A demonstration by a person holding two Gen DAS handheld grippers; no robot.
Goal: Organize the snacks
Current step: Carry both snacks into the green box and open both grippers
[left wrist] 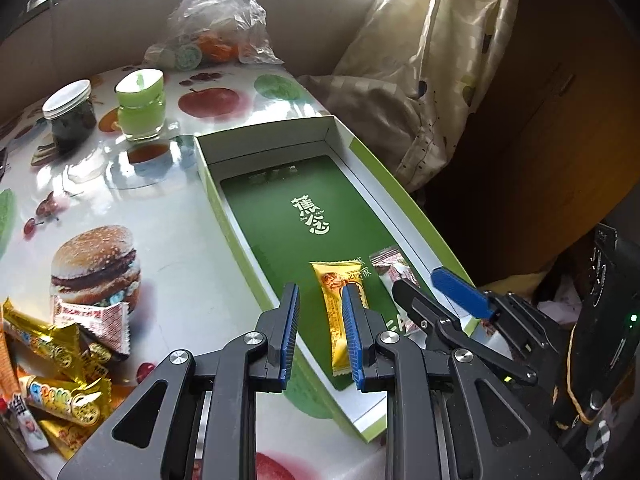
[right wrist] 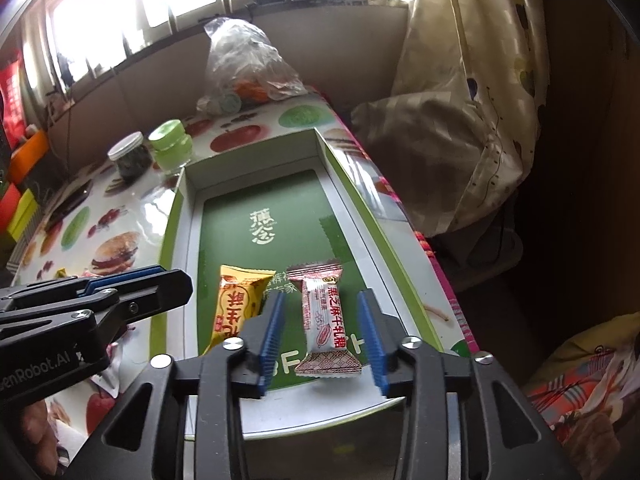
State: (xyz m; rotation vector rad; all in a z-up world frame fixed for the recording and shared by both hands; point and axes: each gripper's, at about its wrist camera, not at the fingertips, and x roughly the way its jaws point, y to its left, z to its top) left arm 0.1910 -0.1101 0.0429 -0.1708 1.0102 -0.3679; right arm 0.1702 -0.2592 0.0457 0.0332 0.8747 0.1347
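Candy (right wrist: 326, 324) white-wrapped, red lettering, flat in green box (right wrist: 360, 216) between released right tongs (right wrist: 321, 296); left tongs (left wrist: 320, 290) clenched, empty.

Snack pile (left wrist: 60, 364) cut off by left edge; bag (left wrist: 216, 20) contents blurred.

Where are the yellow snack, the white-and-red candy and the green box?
yellow snack (right wrist: 236, 308), right wrist view, wrapper middle.
white-and-red candy (right wrist: 326, 320), right wrist view, wrapper middle.
green box (left wrist: 208, 184), left wrist view, left wall.
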